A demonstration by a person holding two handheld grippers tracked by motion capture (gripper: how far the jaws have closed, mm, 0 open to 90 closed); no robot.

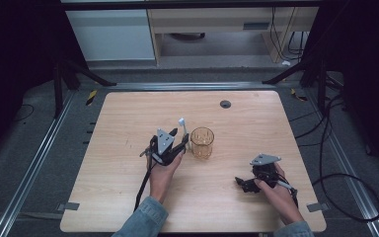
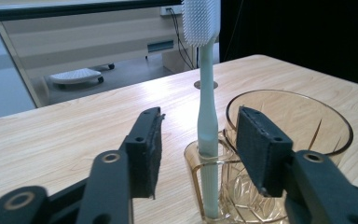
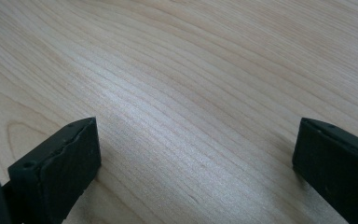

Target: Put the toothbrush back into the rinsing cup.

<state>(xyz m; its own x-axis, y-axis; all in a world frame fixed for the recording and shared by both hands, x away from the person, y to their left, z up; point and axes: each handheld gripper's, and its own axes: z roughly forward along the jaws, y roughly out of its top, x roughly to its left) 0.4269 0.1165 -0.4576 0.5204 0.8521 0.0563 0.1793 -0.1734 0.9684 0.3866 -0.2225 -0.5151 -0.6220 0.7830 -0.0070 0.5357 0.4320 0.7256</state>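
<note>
**Toothbrush upright beside the cup**

Left of centre in the high view, the left gripper sits with jaws parted around the toothbrush without touching it. The brush stands vertical, bristles up, in a small holder on the amber cup; its head is cut off at the frame's top. Lower right, the right gripper gapes wide, empty, over the table.

Denim sleeves; each black hand-held gripper carries a grey three-cornered plate and cable

table: pale matt wood | cup: glossy amber plastic | toothbrush: smooth plastic
</note>
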